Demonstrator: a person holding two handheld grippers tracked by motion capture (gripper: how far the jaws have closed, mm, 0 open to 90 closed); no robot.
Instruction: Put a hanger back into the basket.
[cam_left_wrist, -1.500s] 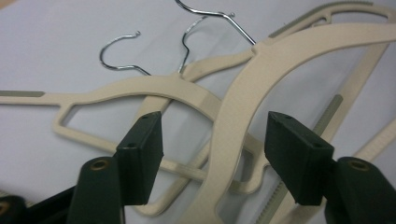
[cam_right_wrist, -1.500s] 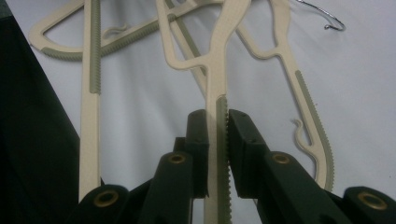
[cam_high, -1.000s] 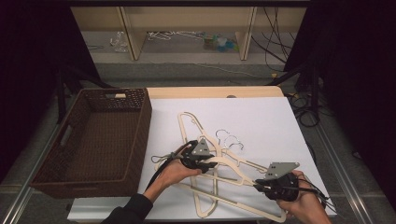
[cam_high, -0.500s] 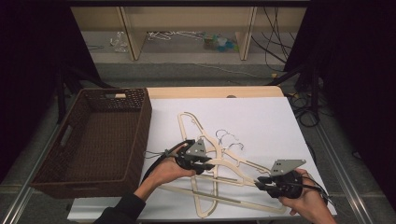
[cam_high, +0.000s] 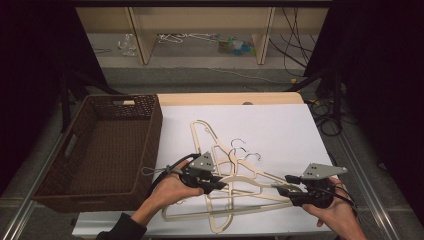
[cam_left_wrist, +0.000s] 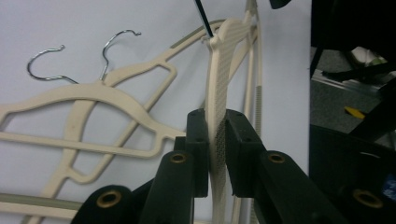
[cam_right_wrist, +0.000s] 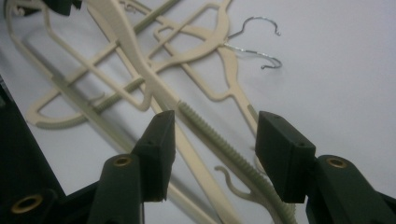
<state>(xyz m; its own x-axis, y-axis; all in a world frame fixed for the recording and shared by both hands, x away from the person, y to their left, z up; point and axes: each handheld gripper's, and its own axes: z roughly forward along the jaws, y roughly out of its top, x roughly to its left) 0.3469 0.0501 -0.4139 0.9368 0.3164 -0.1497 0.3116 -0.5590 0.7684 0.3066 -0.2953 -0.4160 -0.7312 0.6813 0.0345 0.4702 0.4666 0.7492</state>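
A: Item one, the left tongs (cam_high: 212, 186)?
B: Sitting at lower centre of the high view, held in the person's left hand (cam_high: 167, 192). In the left gripper view the two black pads are pinching the ribbed arm of a cream plastic hanger (cam_left_wrist: 219, 88), the arm running up between them toward the top of the frame.

A: Item two, the right tongs (cam_right_wrist: 215, 154)?
B: Lying at lower right of the high view, in the right hand (cam_high: 335, 212). The jaws are standing spread; in the right gripper view a ribbed cream bar is passing through the gap, touching neither pad.

A: Item three, the hangers?
B: A loose pile of cream hangers (cam_high: 227, 165) is lying overlapped on the white table (cam_high: 280, 125), at centre of the high view. The pinched one is reaching rightward from the left tongs toward the right tongs. Two wire hooks (cam_high: 245, 150) are showing at the pile's middle; the same pair is appearing at upper left of the left gripper view and upper right of the right gripper view. I cannot count the pile exactly.

A: Item four, anything else?
B: A dark brown wicker basket (cam_high: 75, 145) is sitting at the left of the high view, its right wall just beside the white sheet. A wooden shelf unit (cam_high: 200, 20) is standing across the top of the frame, cables (cam_high: 300, 35) trailing at upper right.
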